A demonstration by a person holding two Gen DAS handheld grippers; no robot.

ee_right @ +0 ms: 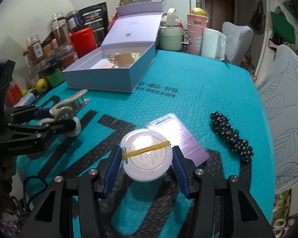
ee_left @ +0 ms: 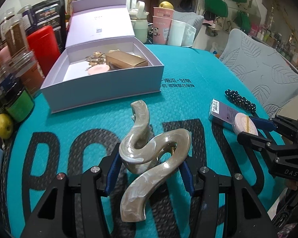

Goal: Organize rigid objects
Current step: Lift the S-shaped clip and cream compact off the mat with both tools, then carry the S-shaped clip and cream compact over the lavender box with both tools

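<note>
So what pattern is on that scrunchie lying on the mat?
Black scrunchie with white polka dots, clearest in the right wrist view.

The left gripper (ee_left: 151, 170) has a marbled beige S-shaped plastic hair claw (ee_left: 149, 150) between its fingers, above the teal foam table mat (ee_left: 188, 75). Ahead of it and slightly left stands the open lilac cardboard gift box (ee_left: 101, 97), with a gold cardboard carton (ee_left: 127, 60) and a round pink compact (ee_left: 98, 69) in it. To its right is the right gripper (ee_right: 147, 158), a round pale pink plastic case with a yellow rubber band (ee_right: 147, 156) between its fingers. Just beyond that case lies a flat purple cardboard packet (ee_right: 180, 136); farther right lies a black white-dotted fabric scrunchie (ee_right: 231, 136). Jars (ee_left: 15, 37) stand left of the box.
</note>
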